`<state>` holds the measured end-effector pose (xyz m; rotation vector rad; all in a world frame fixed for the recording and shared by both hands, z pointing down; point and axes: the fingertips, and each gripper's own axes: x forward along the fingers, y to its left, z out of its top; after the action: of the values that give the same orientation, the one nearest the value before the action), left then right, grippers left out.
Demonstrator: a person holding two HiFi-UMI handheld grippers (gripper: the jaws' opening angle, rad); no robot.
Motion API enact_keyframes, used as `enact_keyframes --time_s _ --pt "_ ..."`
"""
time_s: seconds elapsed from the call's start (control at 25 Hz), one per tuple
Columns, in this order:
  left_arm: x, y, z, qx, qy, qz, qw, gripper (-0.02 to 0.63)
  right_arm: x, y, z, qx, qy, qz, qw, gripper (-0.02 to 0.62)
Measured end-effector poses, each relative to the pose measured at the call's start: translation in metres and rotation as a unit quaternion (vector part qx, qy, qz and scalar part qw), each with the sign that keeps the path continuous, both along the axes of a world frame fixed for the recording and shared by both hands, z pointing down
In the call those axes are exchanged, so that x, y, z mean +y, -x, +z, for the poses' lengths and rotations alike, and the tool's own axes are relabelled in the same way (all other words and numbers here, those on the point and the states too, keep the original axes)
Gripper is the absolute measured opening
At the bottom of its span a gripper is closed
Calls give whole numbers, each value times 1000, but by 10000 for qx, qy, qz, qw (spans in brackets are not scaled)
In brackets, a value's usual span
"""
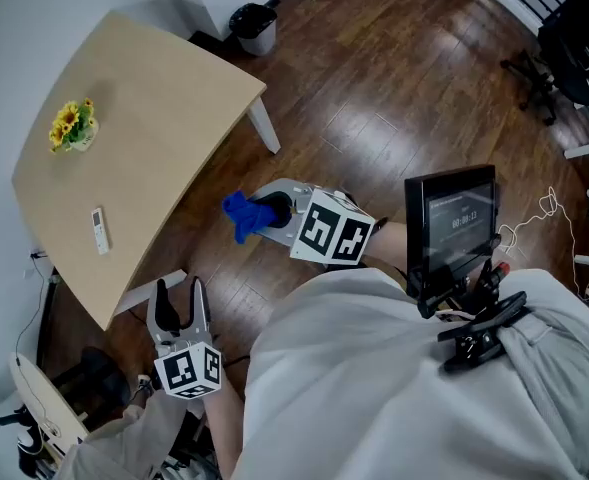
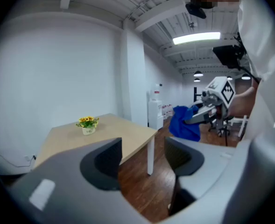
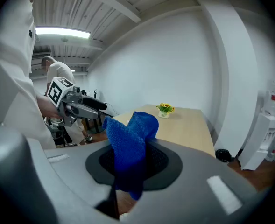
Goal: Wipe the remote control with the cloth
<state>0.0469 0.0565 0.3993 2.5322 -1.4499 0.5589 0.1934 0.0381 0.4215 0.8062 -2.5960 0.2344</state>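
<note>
The white remote control (image 1: pixel 99 230) lies on the light wooden table (image 1: pixel 164 98), near its left edge. My right gripper (image 1: pixel 264 211) is shut on a blue cloth (image 1: pixel 242 216), held over the wooden floor to the right of the table. In the right gripper view the cloth (image 3: pixel 130 143) bunches up between the jaws. My left gripper (image 1: pixel 178 290) hangs off the table's near corner, open, with nothing between its fingers (image 2: pixel 107 160). The left gripper view shows the cloth (image 2: pixel 184 122) hanging from the right gripper. The remote is not visible in either gripper view.
A small pot of yellow flowers (image 1: pixel 72 126) stands on the table's far left. A black bin (image 1: pixel 254 28) sits on the floor beyond the table. A black chair (image 1: pixel 569 38) is at the top right. A screen (image 1: pixel 452 223) hangs at the person's chest.
</note>
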Motion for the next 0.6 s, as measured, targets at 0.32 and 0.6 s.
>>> enact_keyframes --time_s 0.32,0.6 --pt "90 44 -6 491 7 205 9986 299 76 48 -11 231 -48 37 9997 80" --pt "147 68 -5 666 31 240 9975 287 131 75 -23 400 -221 32 9990 80"
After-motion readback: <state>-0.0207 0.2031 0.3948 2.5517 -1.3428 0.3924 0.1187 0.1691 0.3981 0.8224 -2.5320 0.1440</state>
